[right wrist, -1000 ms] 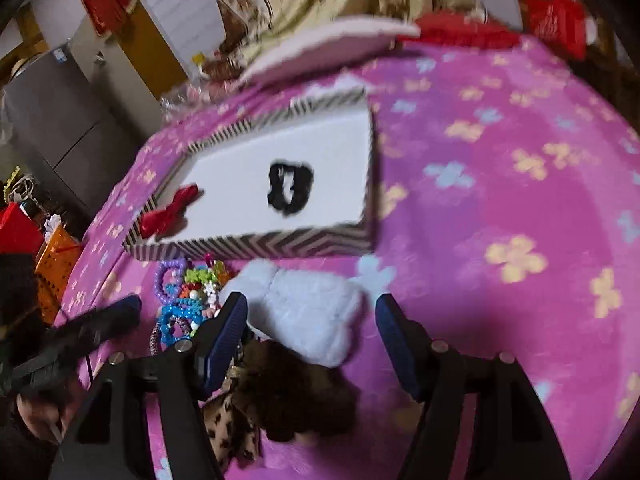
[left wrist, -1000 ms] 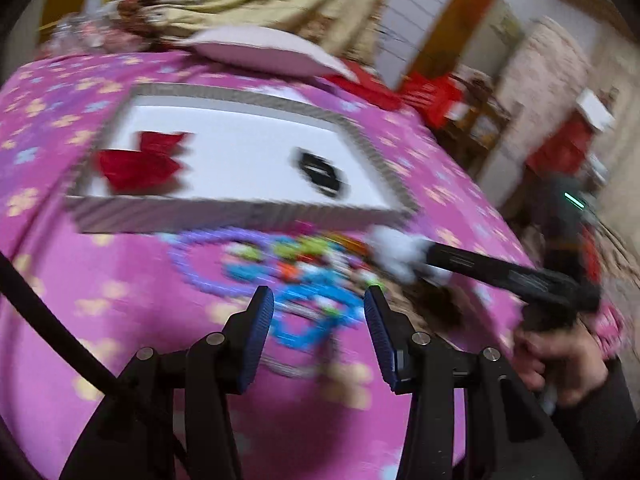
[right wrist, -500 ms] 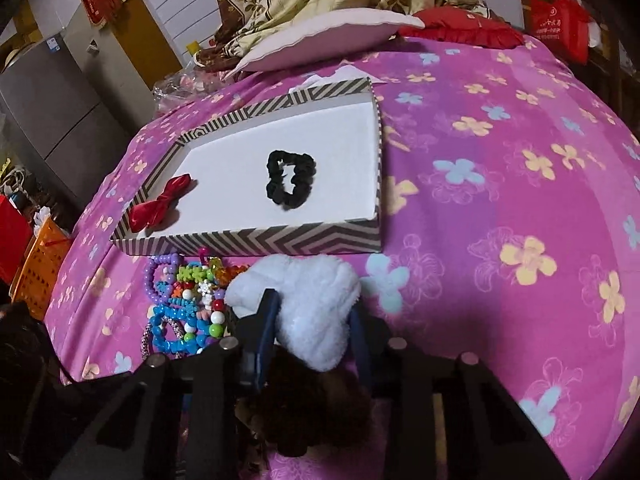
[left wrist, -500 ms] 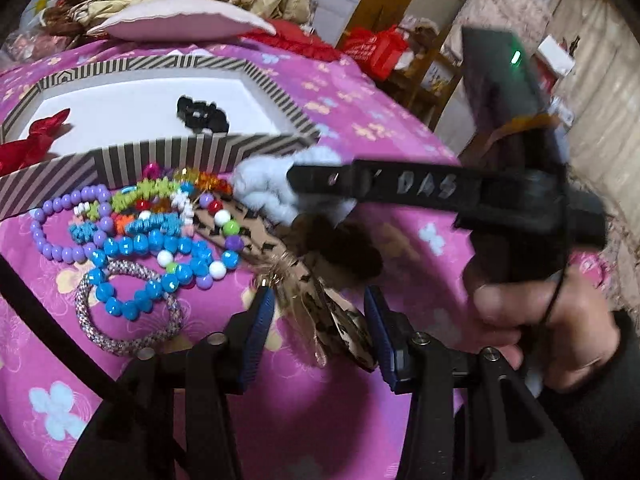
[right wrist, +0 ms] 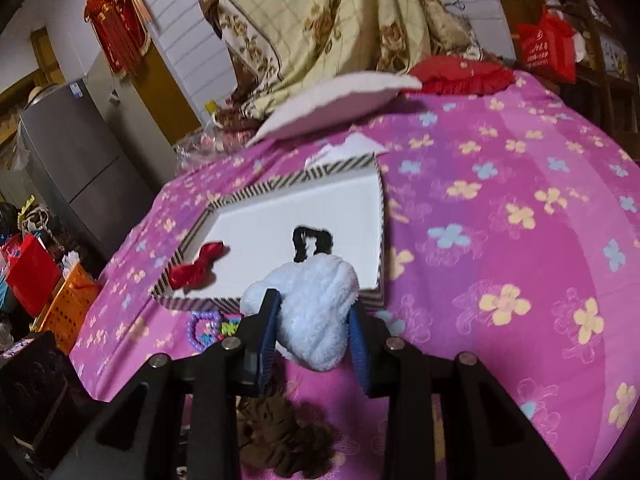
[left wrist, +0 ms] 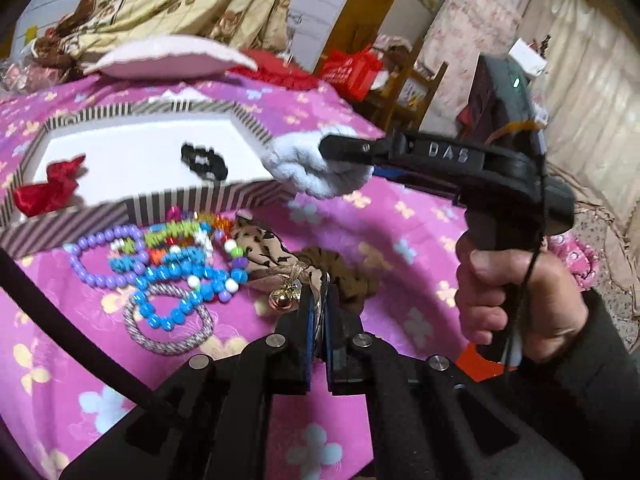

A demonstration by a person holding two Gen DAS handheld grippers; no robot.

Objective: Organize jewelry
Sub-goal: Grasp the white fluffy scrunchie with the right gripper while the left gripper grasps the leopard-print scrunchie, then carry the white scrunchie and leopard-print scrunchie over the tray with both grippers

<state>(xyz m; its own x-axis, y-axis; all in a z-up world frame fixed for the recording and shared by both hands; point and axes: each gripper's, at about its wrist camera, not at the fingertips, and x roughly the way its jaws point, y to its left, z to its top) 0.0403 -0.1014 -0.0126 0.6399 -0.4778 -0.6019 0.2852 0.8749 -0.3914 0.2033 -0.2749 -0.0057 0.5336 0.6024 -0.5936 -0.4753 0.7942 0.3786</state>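
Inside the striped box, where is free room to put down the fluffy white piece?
The striped box is bare between the black scrunchie and its right wall, also behind it. The red bow fills the near left corner; the beads crowd the front.

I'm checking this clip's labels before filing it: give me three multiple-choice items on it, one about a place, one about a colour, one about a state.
1. Where does the black scrunchie lie?
A. inside the striped box
B. on the pink bedspread
C. on the pillow

2. What colour is the bow in the box?
A. blue
B. red
C. green

3. What is the right gripper doing?
A. hanging open over nothing
B. closed on the fluffy white piece
C. holding a bead bracelet

Answers: 1 A, it rests on the box's white floor. 2 B, it is red satin near the box's left wall. 3 B, both fingers press the white fluff, lifted near the box's front edge.
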